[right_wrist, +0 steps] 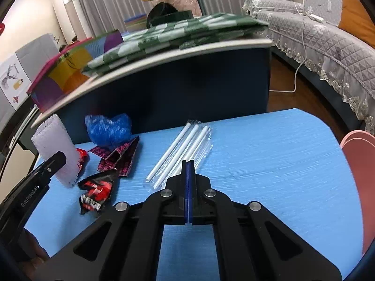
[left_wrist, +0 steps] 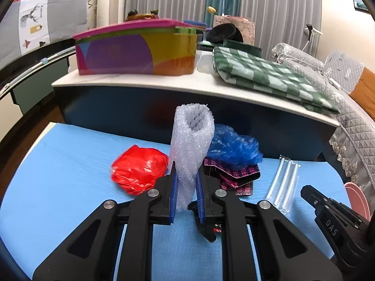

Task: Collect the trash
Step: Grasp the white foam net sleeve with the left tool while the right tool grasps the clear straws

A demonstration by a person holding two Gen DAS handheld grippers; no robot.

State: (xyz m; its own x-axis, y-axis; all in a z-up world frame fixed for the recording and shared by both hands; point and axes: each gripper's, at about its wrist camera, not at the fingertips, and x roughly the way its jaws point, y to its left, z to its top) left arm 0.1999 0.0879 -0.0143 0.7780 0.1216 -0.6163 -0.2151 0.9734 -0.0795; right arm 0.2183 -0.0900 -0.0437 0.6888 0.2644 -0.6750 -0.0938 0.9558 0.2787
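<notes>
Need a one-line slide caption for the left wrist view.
Left gripper clamps a bubble wrap roll upright above the blue mat, with red bag, blue bag and wrapped straws beyond.

A home living room; pleated grey curtains (left_wrist: pixel 269 7) with a teal panel fill the top of the frame; a grey quilted sofa cover with lace trim (right_wrist: pixel 328 46) runs down the right; a folded green checked cloth (left_wrist: pixel 269 77) lies on a white-topped dark counter (left_wrist: pixel 140 84) at centre.
</notes>
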